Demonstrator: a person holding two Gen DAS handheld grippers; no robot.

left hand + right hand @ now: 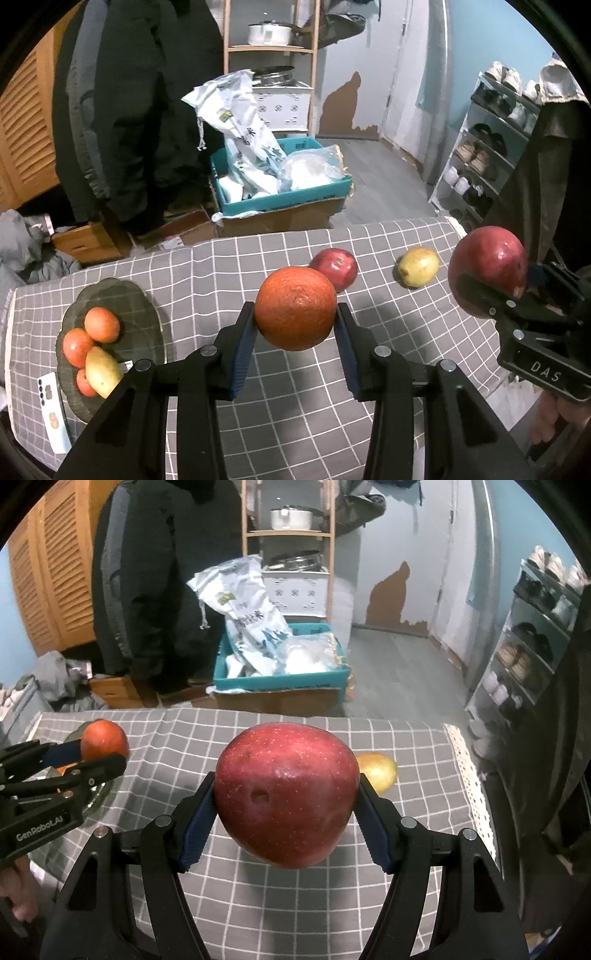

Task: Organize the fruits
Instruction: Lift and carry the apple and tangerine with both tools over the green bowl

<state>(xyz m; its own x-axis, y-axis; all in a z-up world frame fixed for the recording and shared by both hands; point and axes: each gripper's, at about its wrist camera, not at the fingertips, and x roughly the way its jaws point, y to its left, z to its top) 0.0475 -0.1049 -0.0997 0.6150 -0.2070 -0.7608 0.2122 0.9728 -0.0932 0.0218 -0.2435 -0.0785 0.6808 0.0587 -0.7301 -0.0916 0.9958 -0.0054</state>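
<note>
Midway through sorting: left gripper (295,325) clamped on an orange (295,308), right gripper (286,805) clamped on a red apple (286,797), both above the worktop (295,406); several fruits already on plate (144,306); another apple (334,267) and pear (418,266) left.

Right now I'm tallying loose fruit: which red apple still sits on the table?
The smaller red apple behind the orange; the other apple is held up.

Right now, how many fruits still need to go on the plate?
Done: four fruits lie on the glass plate. In hand: the left gripper holds an orange, the right gripper a red apple. Left on the cloth: another apple and a yellow pear.
</note>
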